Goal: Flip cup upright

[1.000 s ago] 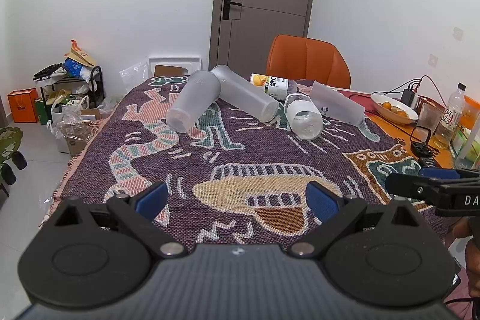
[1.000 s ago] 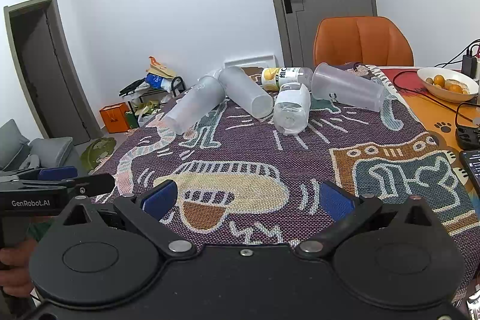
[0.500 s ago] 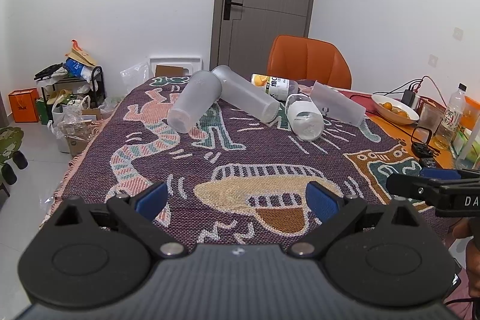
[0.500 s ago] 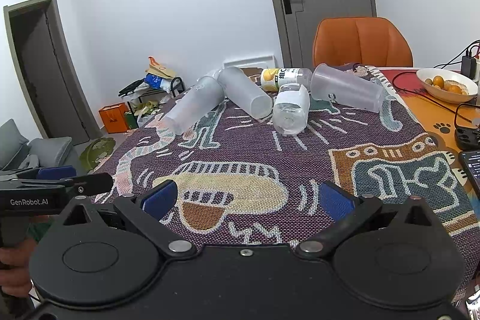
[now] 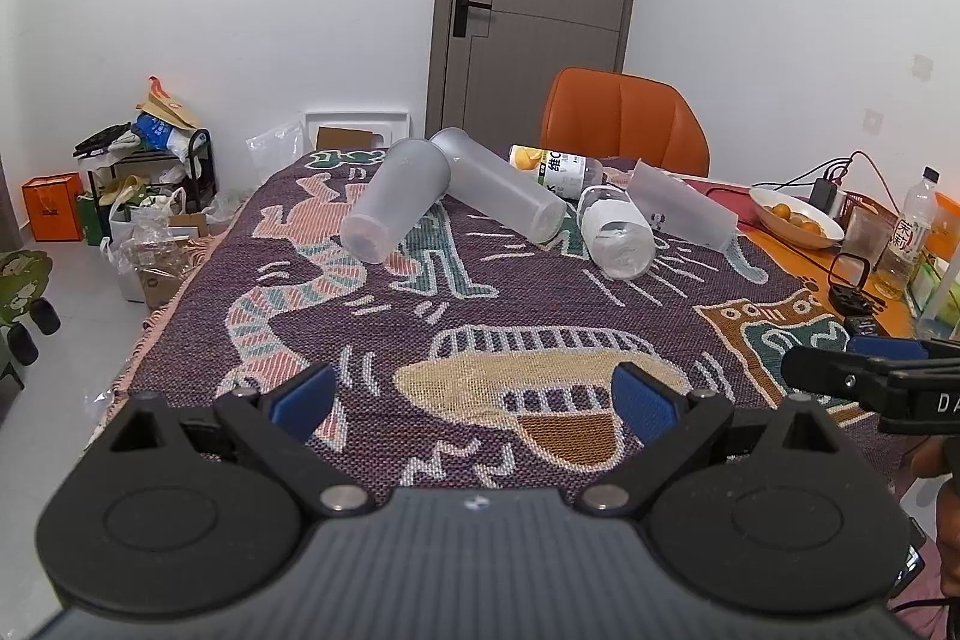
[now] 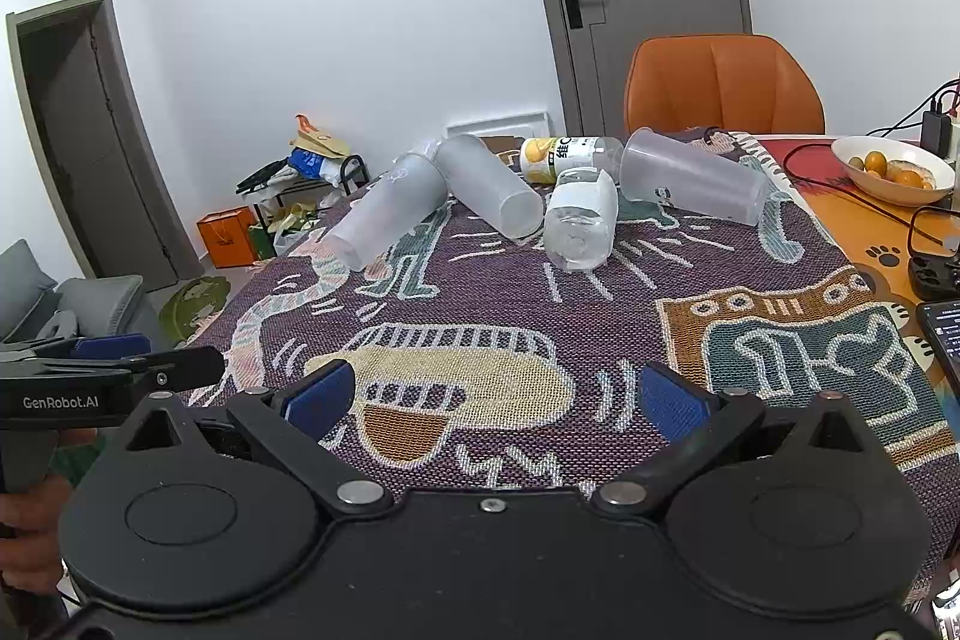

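Three frosted plastic cups lie on their sides at the far end of the patterned cloth: a left cup, a middle cup and a right cup. My left gripper is open and empty over the near part of the cloth, far from the cups. My right gripper is open and empty too, beside it. Each gripper shows at the edge of the other's view.
A clear water bottle and a yellow-label bottle lie among the cups. An orange chair stands behind. A fruit bowl, cables, a phone and bottles sit at the right on the orange table.
Both views have shifted very slightly; the cups and bottles have not moved and both grippers stay open.
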`<state>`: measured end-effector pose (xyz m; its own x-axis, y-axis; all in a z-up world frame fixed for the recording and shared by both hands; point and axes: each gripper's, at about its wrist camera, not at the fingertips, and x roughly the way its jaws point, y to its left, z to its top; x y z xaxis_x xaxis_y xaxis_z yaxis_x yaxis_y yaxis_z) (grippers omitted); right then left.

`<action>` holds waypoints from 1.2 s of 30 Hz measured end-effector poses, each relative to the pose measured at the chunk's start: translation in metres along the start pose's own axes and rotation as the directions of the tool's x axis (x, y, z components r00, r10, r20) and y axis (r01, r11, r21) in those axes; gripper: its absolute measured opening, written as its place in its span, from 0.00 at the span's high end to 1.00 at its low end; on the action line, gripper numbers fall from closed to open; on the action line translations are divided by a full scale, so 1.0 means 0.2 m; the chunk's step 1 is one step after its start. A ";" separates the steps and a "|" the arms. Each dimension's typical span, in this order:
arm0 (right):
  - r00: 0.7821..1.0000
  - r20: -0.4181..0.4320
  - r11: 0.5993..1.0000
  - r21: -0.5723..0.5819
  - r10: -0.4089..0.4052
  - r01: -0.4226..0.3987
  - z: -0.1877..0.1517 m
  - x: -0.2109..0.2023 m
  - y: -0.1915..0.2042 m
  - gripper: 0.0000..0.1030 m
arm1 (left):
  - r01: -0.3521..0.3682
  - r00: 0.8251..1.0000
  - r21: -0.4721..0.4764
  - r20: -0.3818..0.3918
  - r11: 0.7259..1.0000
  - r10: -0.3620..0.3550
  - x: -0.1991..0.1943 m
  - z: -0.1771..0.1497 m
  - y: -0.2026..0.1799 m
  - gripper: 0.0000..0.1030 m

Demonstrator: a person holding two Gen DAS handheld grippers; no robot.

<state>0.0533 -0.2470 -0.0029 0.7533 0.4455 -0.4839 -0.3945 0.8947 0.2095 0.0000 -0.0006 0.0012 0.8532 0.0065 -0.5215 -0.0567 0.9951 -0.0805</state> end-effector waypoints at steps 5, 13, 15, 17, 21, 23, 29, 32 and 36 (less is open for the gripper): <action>1.000 0.000 1.000 0.000 -0.001 0.001 0.00 0.00 0.00 0.00 | 0.003 1.000 0.004 0.001 1.000 -0.003 0.00 0.00 0.00 0.05; 1.000 -0.003 1.000 0.006 -0.003 0.003 0.00 0.00 -0.01 0.00 | 0.000 1.000 0.018 -0.003 1.000 0.000 0.01 0.00 -0.01 0.05; 1.000 -0.005 1.000 0.008 -0.004 0.004 0.00 0.01 -0.01 0.00 | 0.001 1.000 0.017 -0.002 1.000 -0.001 0.00 0.01 -0.01 0.05; 1.000 -0.004 1.000 0.004 -0.004 0.004 0.00 0.01 -0.01 0.00 | 0.003 1.000 0.016 -0.002 1.000 -0.003 0.01 0.01 -0.01 0.05; 1.000 -0.007 1.000 -0.003 0.005 -0.005 0.01 0.03 -0.02 0.00 | 0.003 1.000 0.016 -0.011 1.000 -0.003 0.05 0.02 -0.01 0.05; 1.000 -0.014 1.000 -0.002 0.003 -0.003 0.00 0.05 -0.03 0.00 | 0.001 1.000 0.021 -0.017 1.000 0.000 0.08 0.03 -0.01 0.05; 0.999 -0.034 1.000 -0.023 0.015 -0.016 0.00 0.14 -0.05 0.00 | -0.008 0.999 0.027 -0.038 1.000 0.009 0.19 0.06 -0.01 0.05; 0.999 -0.039 0.999 -0.036 0.025 -0.026 0.01 0.19 -0.06 0.00 | -0.018 0.999 0.032 -0.046 0.999 0.020 0.25 0.07 -0.01 0.05; 0.999 -0.032 0.998 -0.061 0.013 -0.015 0.07 0.27 -0.08 0.00 | -0.028 0.998 0.017 -0.055 0.999 0.028 0.33 0.12 0.02 0.05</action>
<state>0.1072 -0.2365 -0.0203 0.7307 0.4560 -0.5080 -0.4373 0.8841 0.1646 0.0690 0.0055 -0.0139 0.8213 0.0293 -0.5697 -0.0715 0.9961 -0.0519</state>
